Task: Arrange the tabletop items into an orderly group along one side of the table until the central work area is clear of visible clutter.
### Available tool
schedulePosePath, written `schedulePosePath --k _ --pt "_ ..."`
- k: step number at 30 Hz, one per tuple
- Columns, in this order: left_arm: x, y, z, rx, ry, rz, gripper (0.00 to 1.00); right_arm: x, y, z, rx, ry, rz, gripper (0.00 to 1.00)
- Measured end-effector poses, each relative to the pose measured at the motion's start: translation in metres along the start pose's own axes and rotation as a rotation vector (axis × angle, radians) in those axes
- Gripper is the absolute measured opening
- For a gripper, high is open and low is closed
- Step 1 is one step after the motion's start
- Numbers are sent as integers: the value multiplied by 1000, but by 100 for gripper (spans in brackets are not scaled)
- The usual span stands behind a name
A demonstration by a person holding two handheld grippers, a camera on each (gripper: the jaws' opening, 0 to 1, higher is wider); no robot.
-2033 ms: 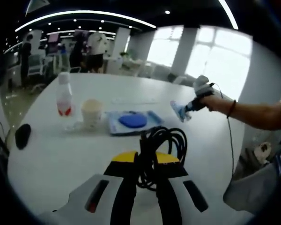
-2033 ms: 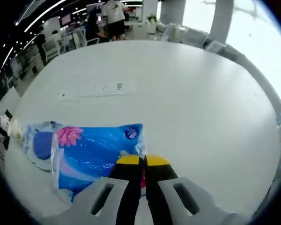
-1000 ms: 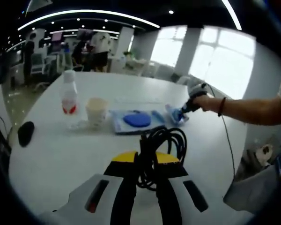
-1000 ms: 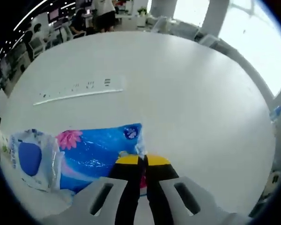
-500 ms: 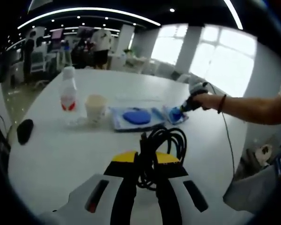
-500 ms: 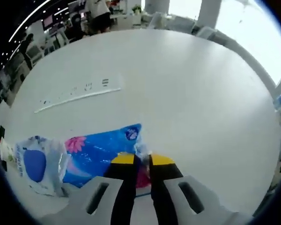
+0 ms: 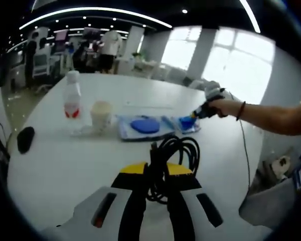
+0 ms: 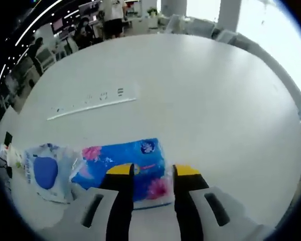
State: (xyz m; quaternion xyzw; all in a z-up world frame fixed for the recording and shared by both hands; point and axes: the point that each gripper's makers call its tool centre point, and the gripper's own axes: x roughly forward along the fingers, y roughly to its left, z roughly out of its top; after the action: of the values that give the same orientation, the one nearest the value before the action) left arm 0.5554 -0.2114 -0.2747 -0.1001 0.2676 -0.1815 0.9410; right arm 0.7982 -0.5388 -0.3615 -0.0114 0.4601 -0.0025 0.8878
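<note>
Your right gripper (image 8: 150, 188), jaws wide, straddles the blue floral tissue pack (image 8: 124, 169) beside the clear-bagged blue pad (image 8: 45, 171); lift straight clear. Your left gripper (image 7: 150, 193) clamps a coiled black cable (image 7: 173, 163).

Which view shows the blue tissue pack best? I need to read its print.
The right gripper view: the blue tissue pack lies close, between the open right tongs. The left gripper view shows it small and far.

Bright window glare, soft blur throughout (fisheye-bent edges), faint shadows
</note>
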Motion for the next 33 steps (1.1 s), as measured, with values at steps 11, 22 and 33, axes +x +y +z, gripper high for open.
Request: schedulePosePath --k 11,22,33 --pt "0 -3 -3 14 9 -2 10 -25 18 -5 -4 -26 112 62" --pt "1 -7 -3 41 17 -13 10 -58 50 -22 -132 -40 256 90" --pt "1 -12 -1 51 8 -32 10 -110 114 -37 -221 -110 526 93"
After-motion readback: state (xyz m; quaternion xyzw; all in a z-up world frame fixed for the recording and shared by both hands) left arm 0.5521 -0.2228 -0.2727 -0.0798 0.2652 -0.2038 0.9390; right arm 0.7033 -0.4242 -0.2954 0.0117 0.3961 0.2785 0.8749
